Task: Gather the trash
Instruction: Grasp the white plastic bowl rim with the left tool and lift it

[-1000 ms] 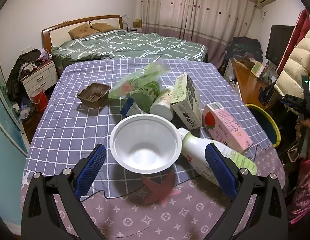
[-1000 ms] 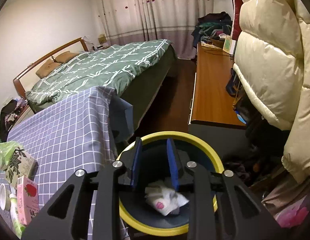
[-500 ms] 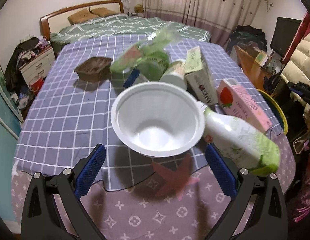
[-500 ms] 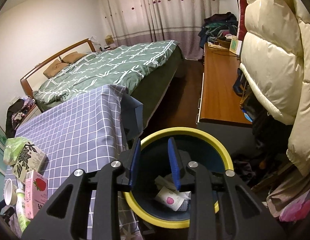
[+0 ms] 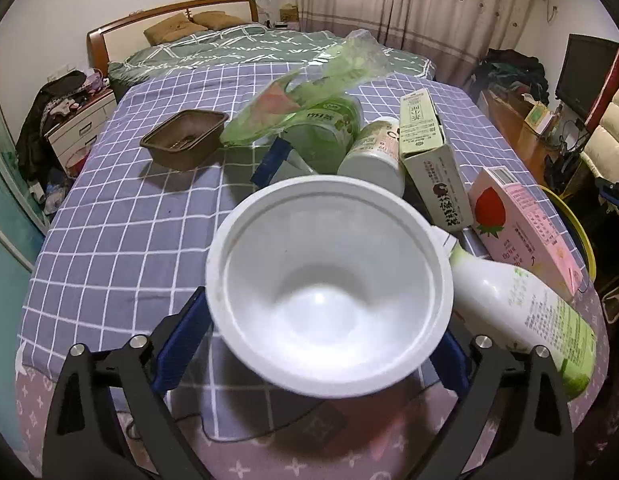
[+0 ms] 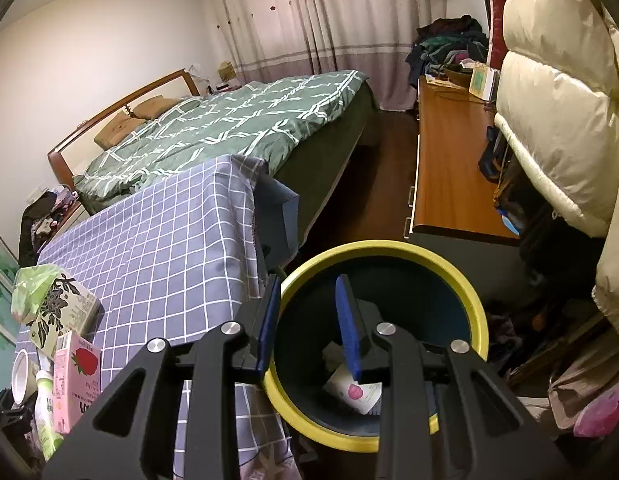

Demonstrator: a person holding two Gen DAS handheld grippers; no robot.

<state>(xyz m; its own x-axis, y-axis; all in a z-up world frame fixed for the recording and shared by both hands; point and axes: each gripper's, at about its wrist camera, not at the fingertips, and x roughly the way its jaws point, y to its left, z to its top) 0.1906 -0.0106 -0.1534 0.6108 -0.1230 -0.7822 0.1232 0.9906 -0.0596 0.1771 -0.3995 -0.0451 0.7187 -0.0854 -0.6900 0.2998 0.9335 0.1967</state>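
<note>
A white plastic bowl [image 5: 329,284] sits between the blue pads of my left gripper [image 5: 321,340], which is open with one pad on each side of the bowl. Around it on the checked tablecloth [image 5: 121,232] lie a white and green bottle [image 5: 521,312], a pink strawberry carton [image 5: 517,228], a green-white carton [image 5: 429,156], a white jar [image 5: 373,156], a green bag [image 5: 309,84] and a brown tray [image 5: 185,140]. My right gripper [image 6: 307,320] hangs open and empty over the yellow-rimmed bin [image 6: 473,304], which holds crumpled wrappers [image 6: 353,392].
The bin's rim also shows at the table's right edge in the left wrist view [image 5: 577,224]. A wooden desk [image 6: 449,168] and puffy coats [image 6: 557,120] stand right of the bin. A bed [image 6: 237,128] lies beyond the table. A nightstand [image 5: 77,128] is at far left.
My left gripper has moved forward and down so the white bowl now sits between its pads. My right gripper has opened a little wider and shifted left over the bin.
</note>
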